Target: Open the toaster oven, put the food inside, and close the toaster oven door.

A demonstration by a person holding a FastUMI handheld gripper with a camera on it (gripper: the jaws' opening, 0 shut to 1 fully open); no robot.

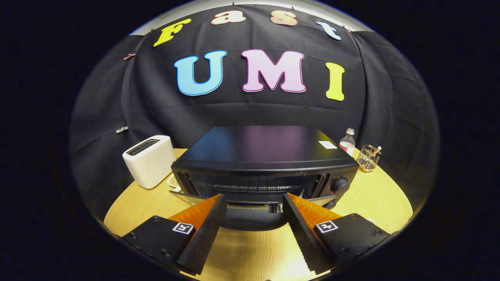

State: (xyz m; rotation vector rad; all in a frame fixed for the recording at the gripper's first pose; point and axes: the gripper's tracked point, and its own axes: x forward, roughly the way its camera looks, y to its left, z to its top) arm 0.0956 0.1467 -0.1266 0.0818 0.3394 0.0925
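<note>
Spread wide and gripping nothing, the jaws [254,203] hover low over the counter [383,203], tips level with the toaster oven [265,156] front. Its door [250,216] hangs partly lowered between the tips, probably so the chamber can take food; the dark cavity with its rack lies just beyond them. I cannot make out any food. Off to the left stands a white toaster [149,160]; to the right, a bottle [347,142] and a wire cup [368,158].
</note>
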